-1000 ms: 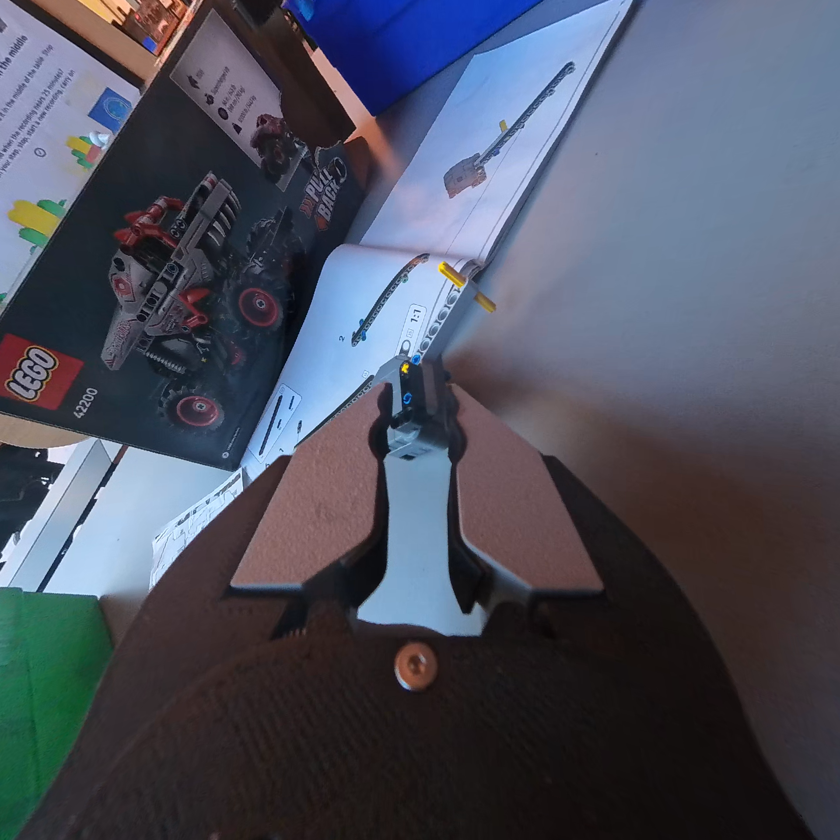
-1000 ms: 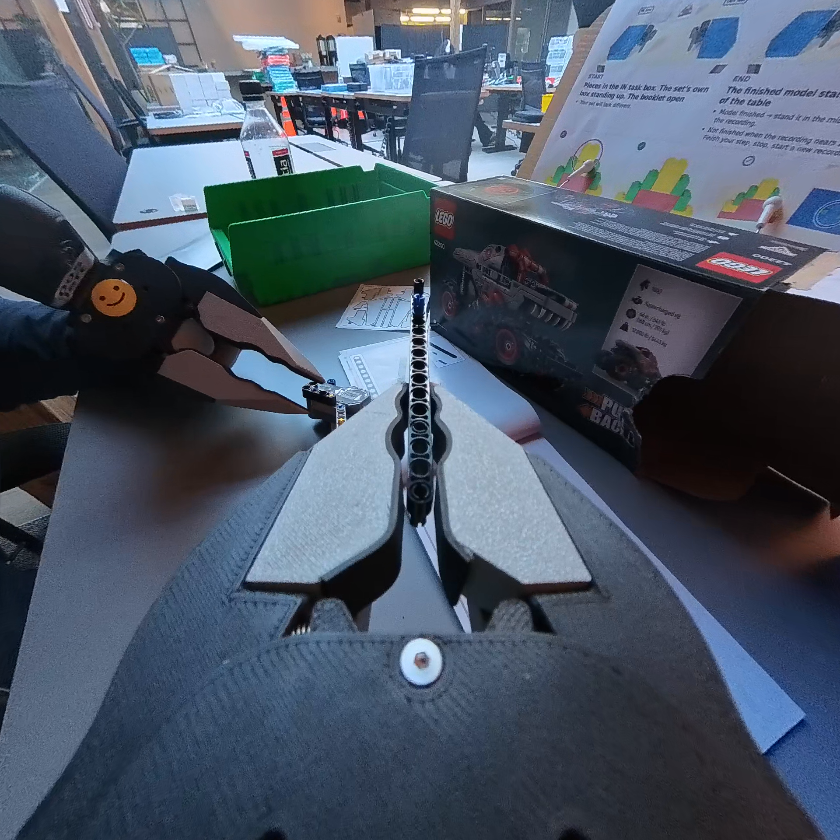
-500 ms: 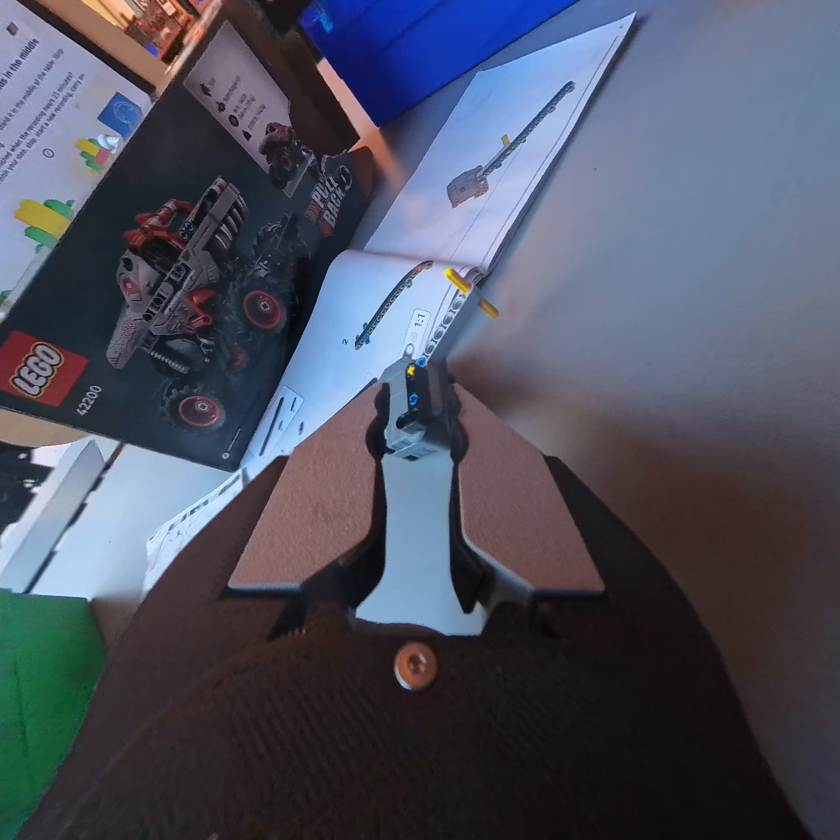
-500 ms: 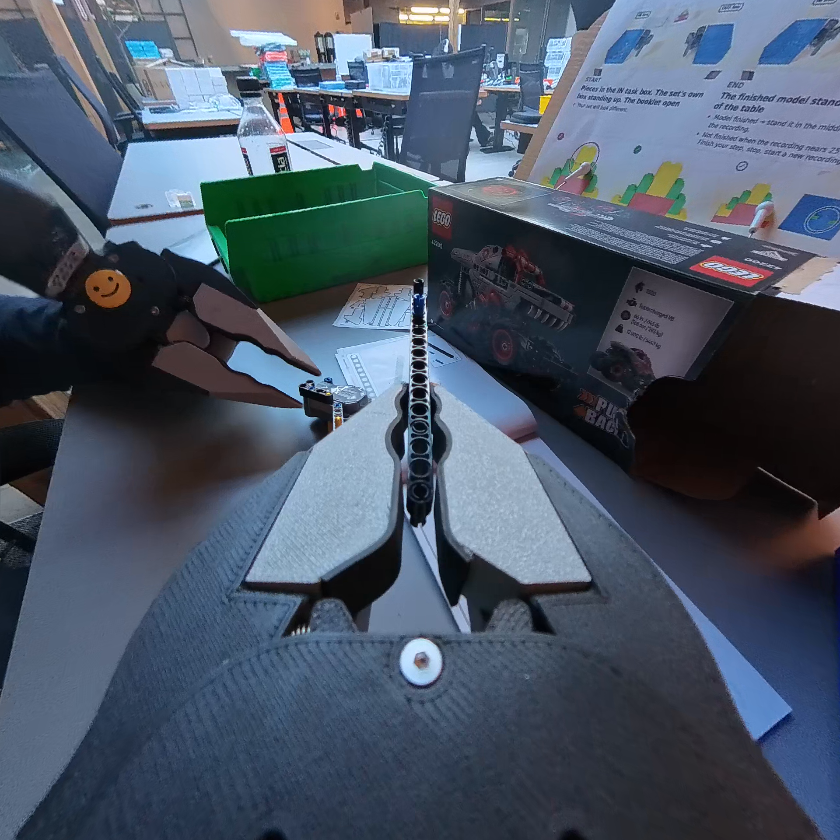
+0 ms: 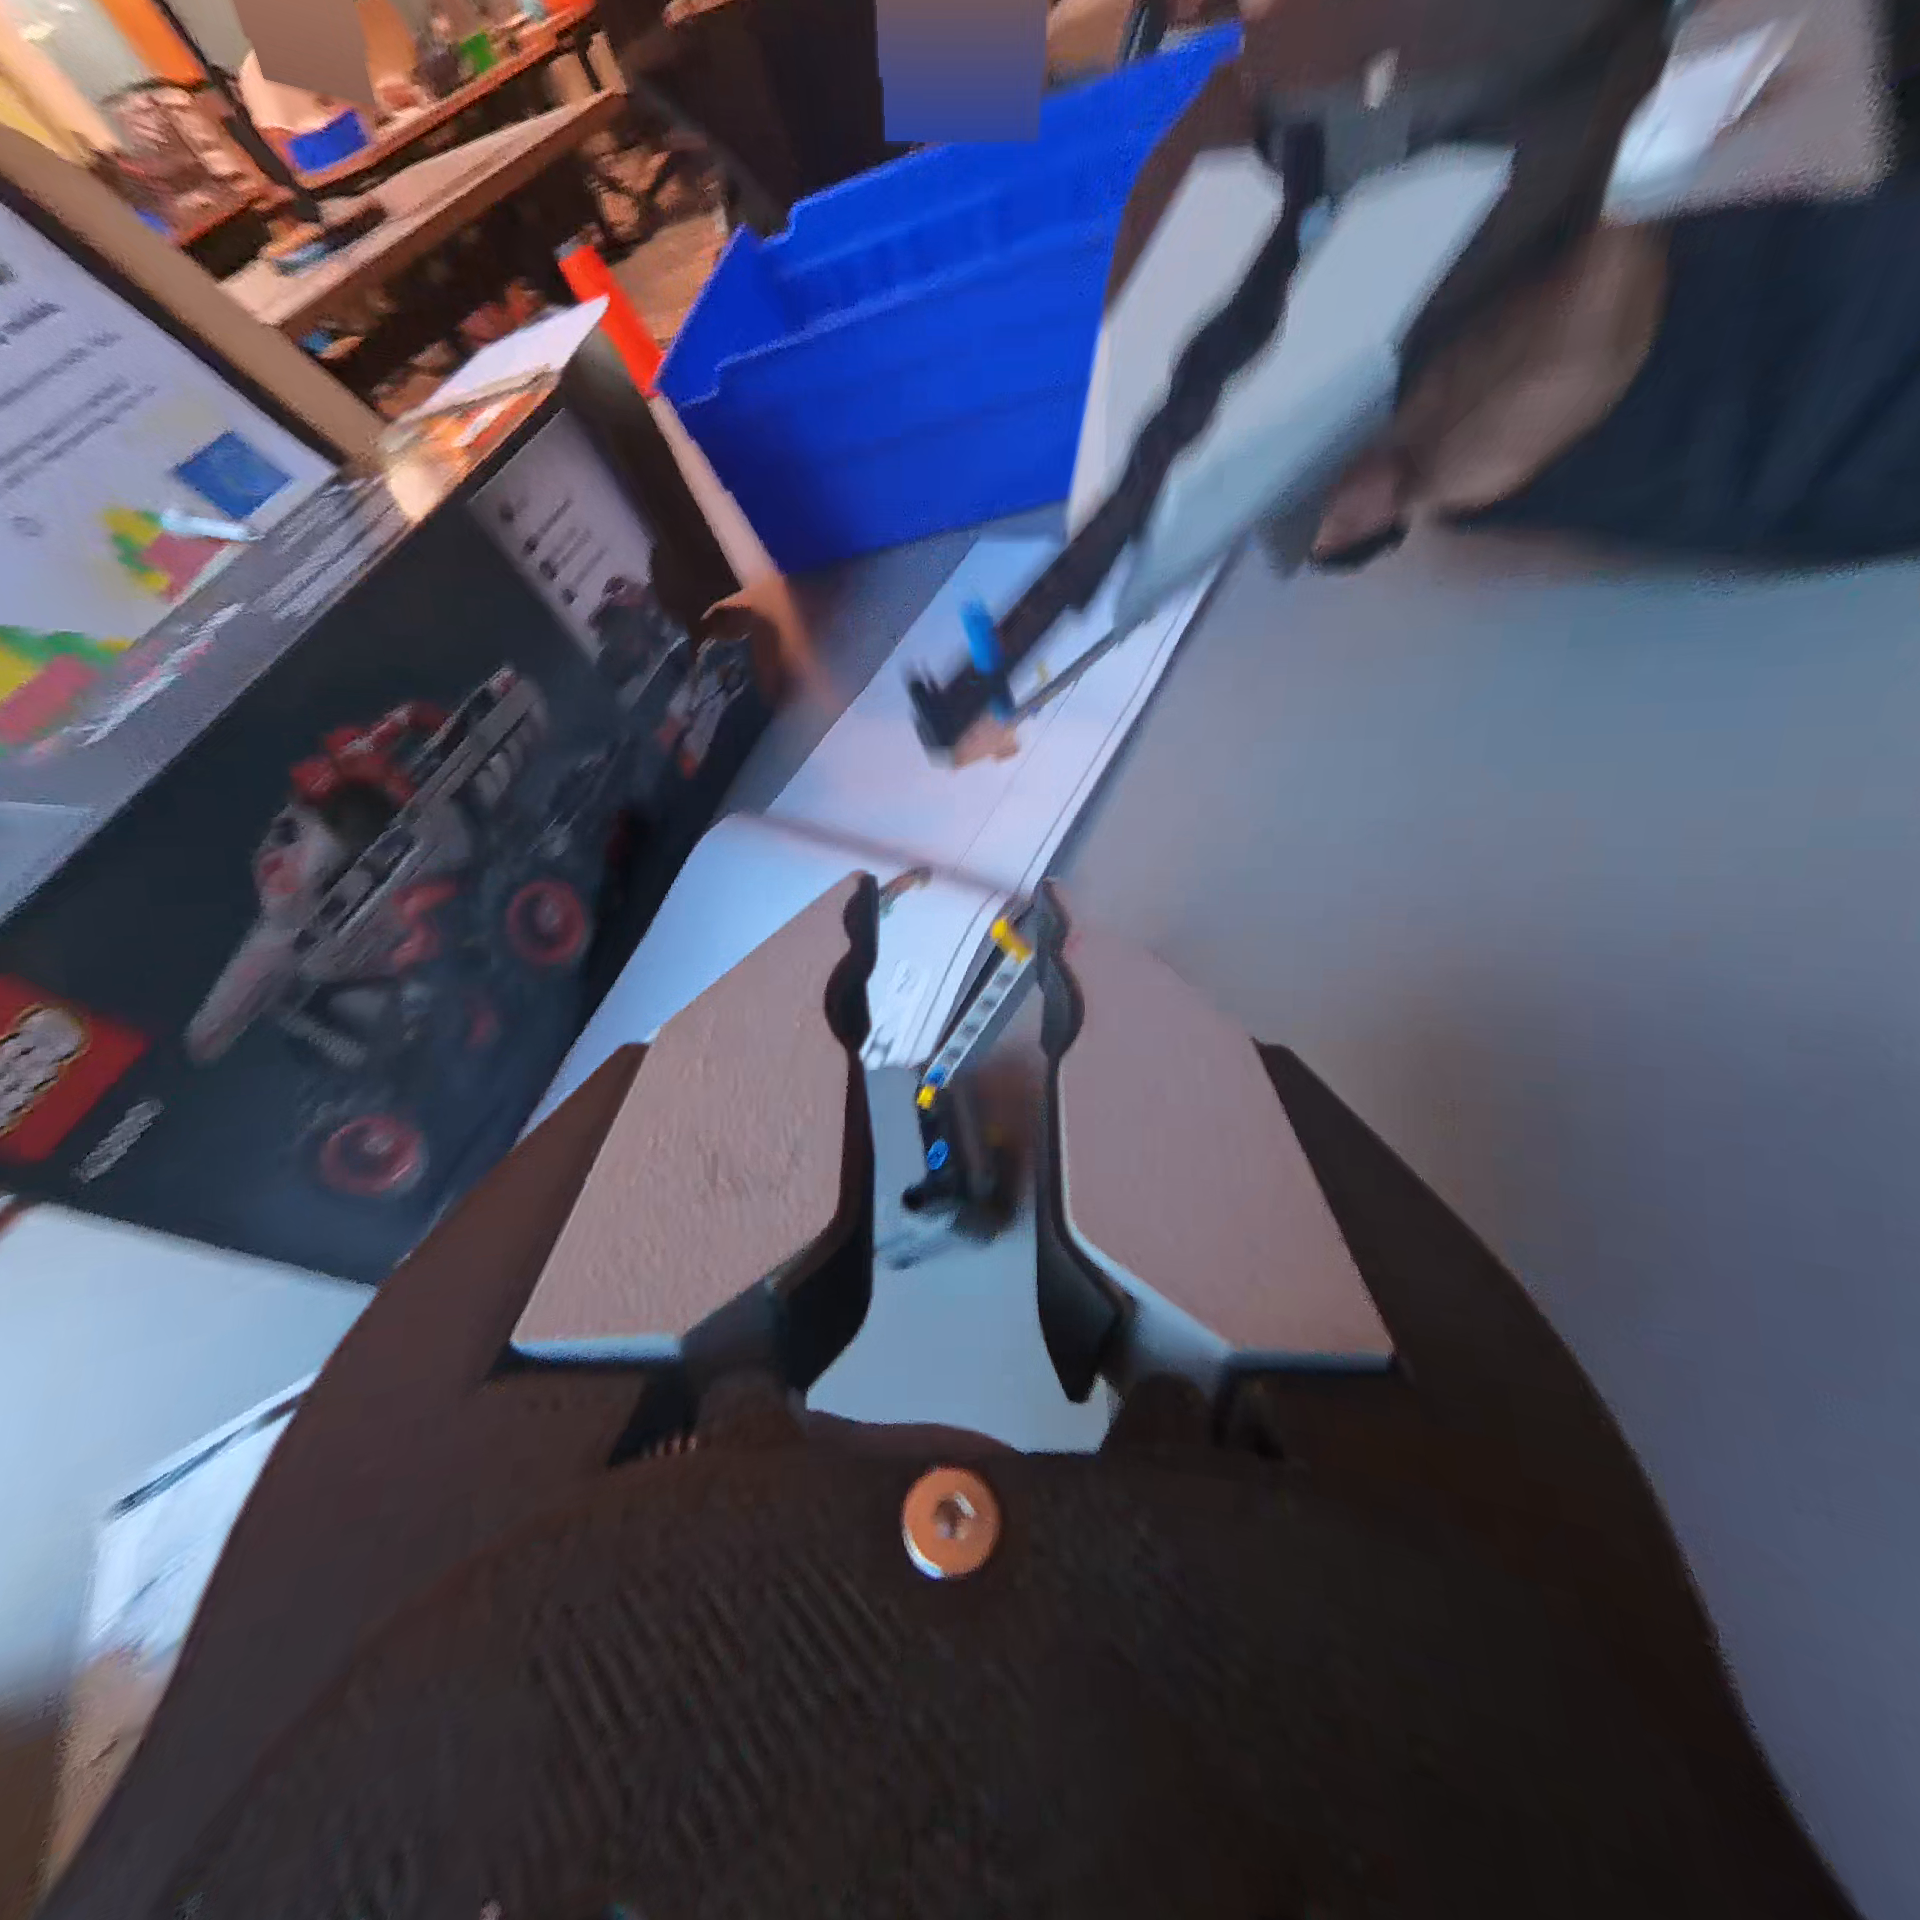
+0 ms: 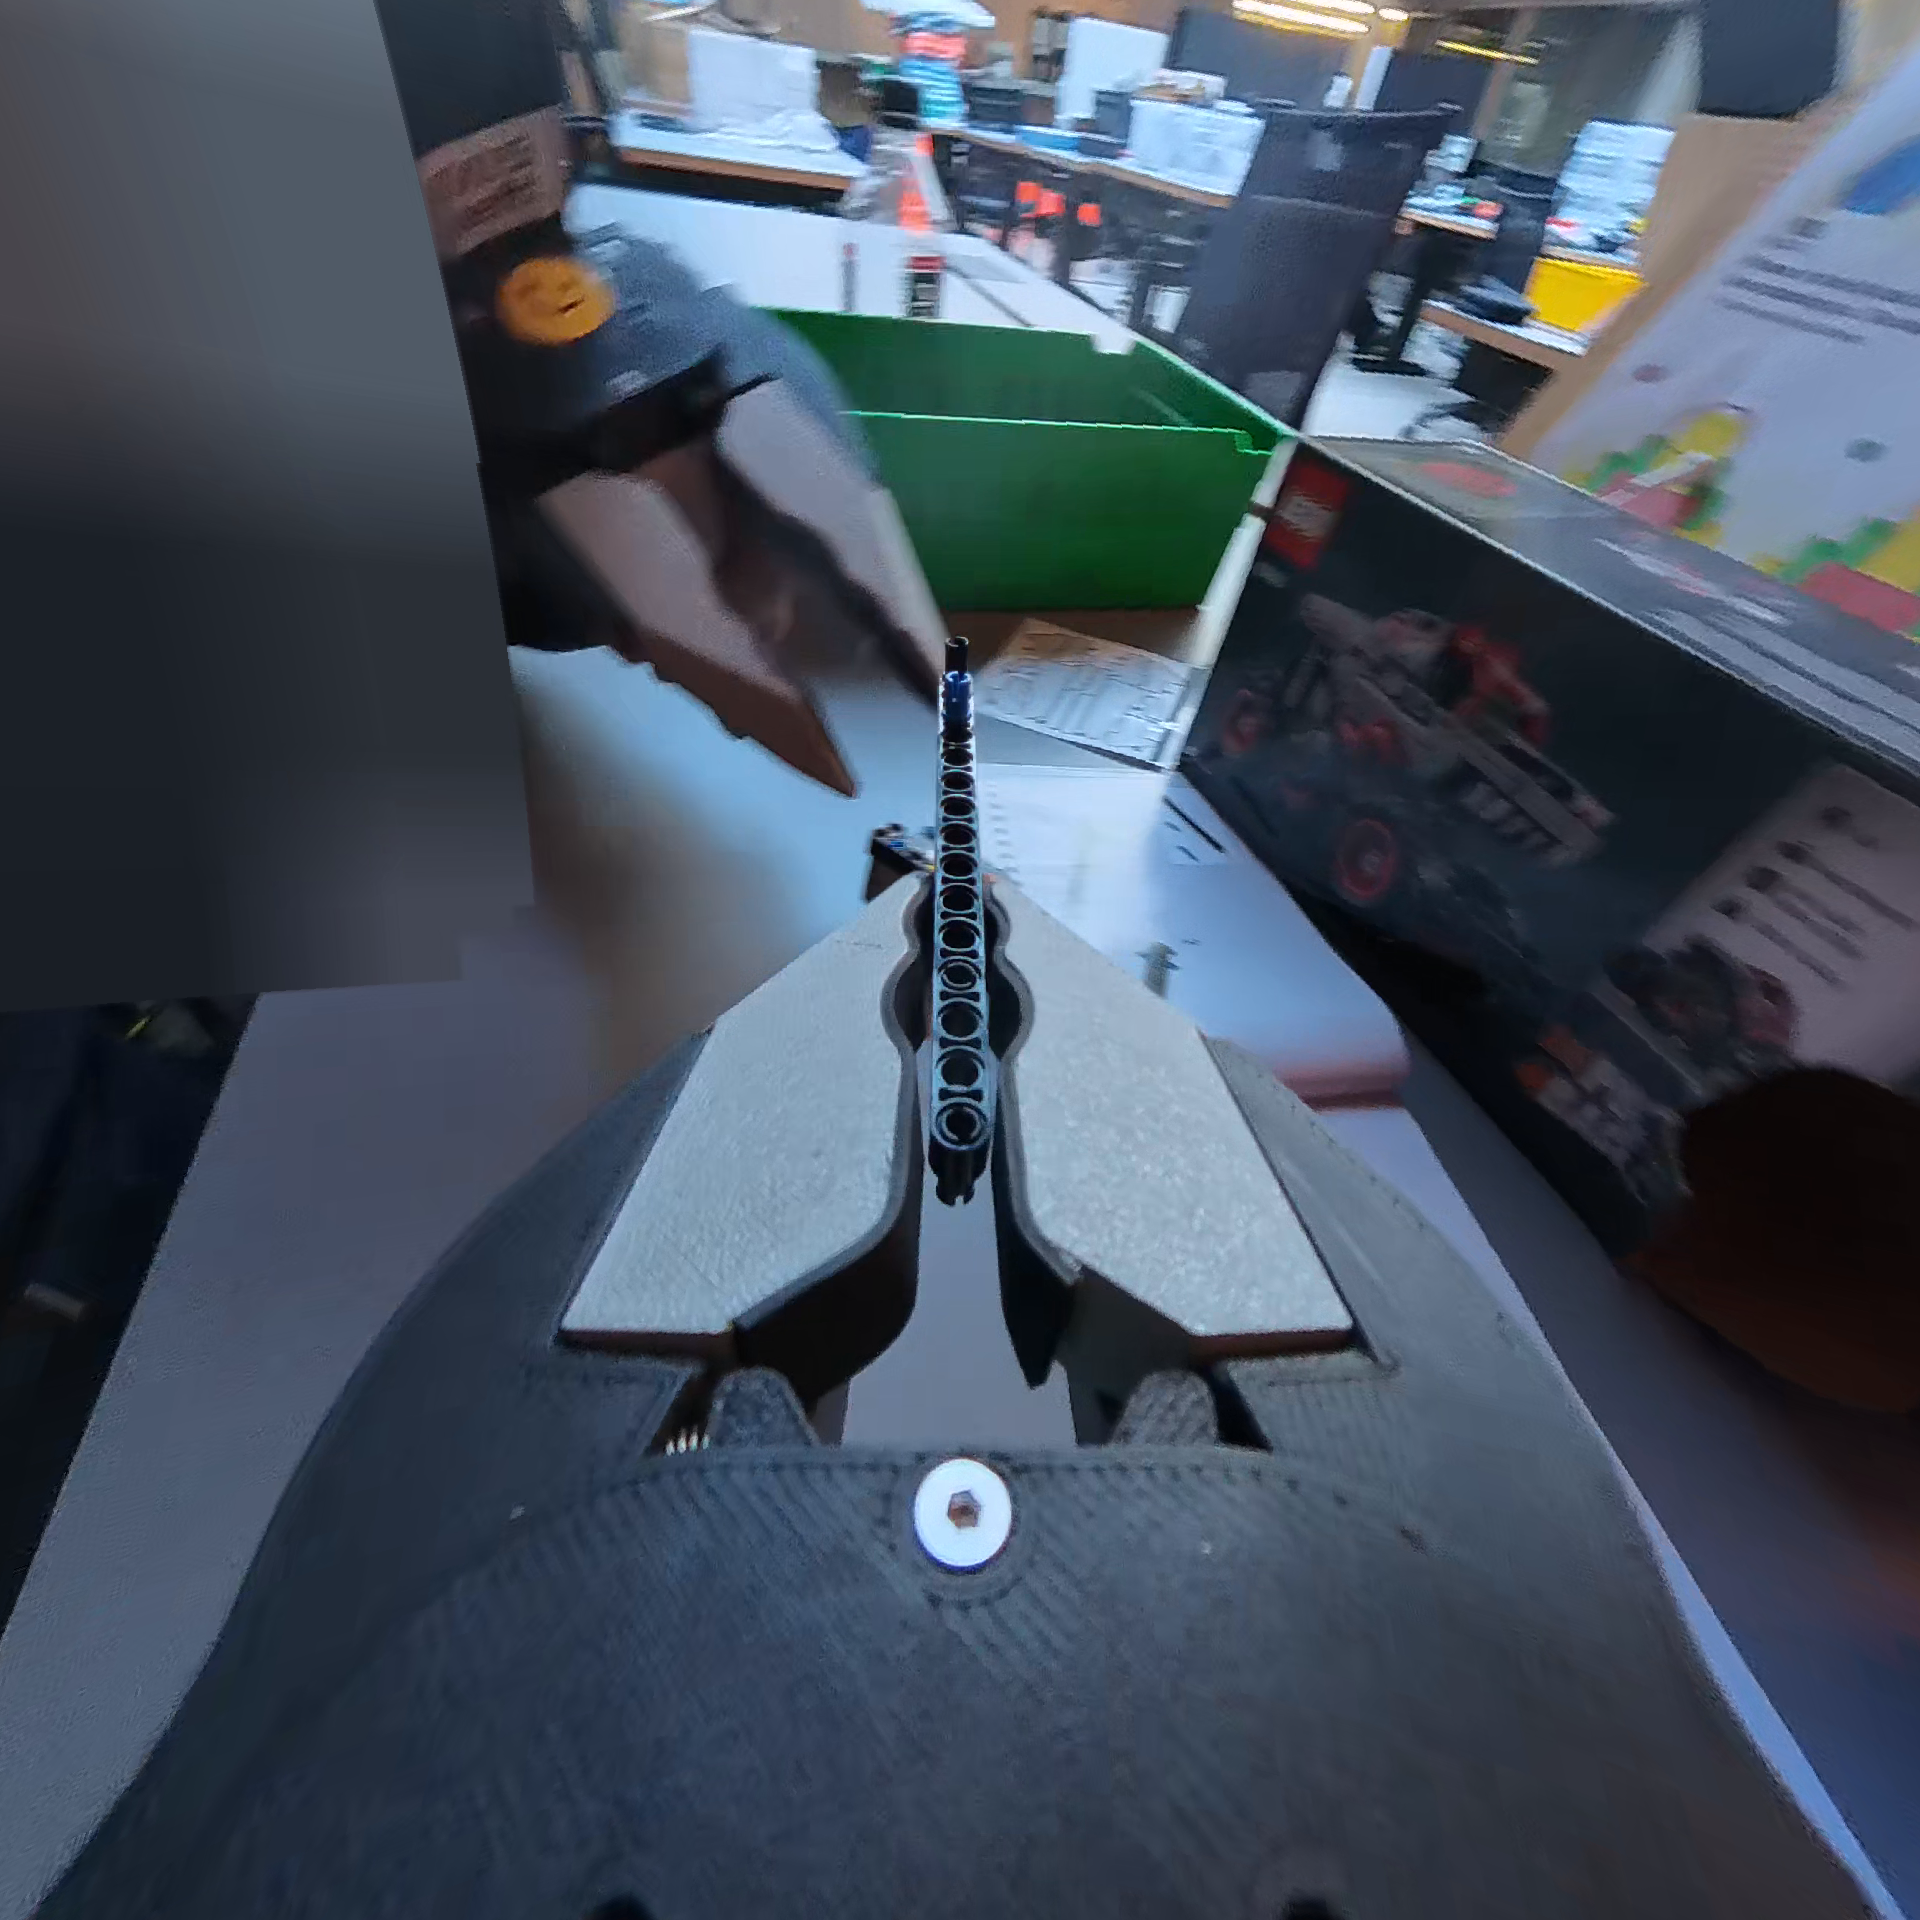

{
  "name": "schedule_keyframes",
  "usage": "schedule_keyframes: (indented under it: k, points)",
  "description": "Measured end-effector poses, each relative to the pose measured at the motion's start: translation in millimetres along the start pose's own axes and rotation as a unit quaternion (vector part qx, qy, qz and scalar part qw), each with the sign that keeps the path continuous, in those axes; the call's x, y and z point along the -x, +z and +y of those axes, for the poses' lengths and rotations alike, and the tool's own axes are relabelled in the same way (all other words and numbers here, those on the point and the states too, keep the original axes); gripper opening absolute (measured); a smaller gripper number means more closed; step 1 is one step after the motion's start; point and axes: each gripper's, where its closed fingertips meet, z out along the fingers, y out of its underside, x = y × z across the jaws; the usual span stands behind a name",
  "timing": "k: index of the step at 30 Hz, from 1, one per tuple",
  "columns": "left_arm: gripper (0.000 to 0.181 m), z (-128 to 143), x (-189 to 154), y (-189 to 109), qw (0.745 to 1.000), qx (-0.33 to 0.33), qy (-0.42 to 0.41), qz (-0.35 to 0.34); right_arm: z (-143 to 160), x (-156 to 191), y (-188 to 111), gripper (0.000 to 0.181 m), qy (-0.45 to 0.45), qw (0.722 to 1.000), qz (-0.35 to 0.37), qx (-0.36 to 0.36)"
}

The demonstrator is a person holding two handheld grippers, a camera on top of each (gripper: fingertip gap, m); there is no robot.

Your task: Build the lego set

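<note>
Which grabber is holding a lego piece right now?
The right hand-held gripper: its grey fingers pinch the long black holed beam. The left hand-held gripper is open, holding nothing.

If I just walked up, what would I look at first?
Probably the long black beam with holes, pinched in the right tongs and pointing straight ahead over the grey table. Next, the big dark box with a monster truck picture, standing on the right, with a bright green bin behind it. The left tongs hang open over a small grey Lego piece beside the open booklet.
</note>
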Motion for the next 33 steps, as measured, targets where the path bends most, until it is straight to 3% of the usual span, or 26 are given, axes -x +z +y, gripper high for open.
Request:
schedule_keyframes:
  k: [1, 4, 7, 11, 14, 17, 22, 26, 30, 33]
  points:
    - [0.029, -4, -2, 2, 1.000, -0.007, -0.013, 0.013, 0, 4, 2, 0.004, -0.005, 1.000, -0.010, 0.001]
    - [0.029, -10, -9, 4, 0.996, -0.031, -0.055, 0.056, 3, 14, 6, 0.004, -0.012, 0.999, -0.034, 0.003]
    - [0.017, -14, -21, 2, 0.990, -0.060, -0.076, 0.098, 5, 20, 9, 0.004, -0.008, 0.999, -0.052, 0.006]
    - [0.009, -5, -25, 1, 0.988, -0.060, -0.084, 0.111, 10, 23, 13, 0.004, -0.001, 0.998, -0.062, 0.018]
    - [0.009, 0, -21, -1, 0.991, -0.058, -0.076, 0.096, 12, 13, 12, 0.012, -0.017, 0.999, -0.030, 0.017]
    - [0.007, 2, -14, -3, 0.992, -0.062, -0.081, 0.072, 14, -9, 2, 0.015, -0.008, 1.000, 0.008, 0.012]
    - [0.006, 8, 13, -6, 0.992, -0.062, -0.113, 0.006, 26, -69, -28, 0.004, 0.067, 0.992, 0.106, -0.006]
    - [0.005, 10, 25, -10, 0.988, -0.067, -0.135, -0.010, 69, -101, -35, 0.000, 0.129, 0.977, 0.154, 0.069]
    - [0.006, 10, 21, -9, 0.990, -0.064, -0.128, -0.008, 106, -97, -29, 0.000, 0.144, 0.967, 0.134, 0.165]
    - [0.006, 10, 18, -8, 0.990, -0.062, -0.123, -0.006, 111, -92, -26, 0.000, 0.137, 0.965, 0.125, 0.183]
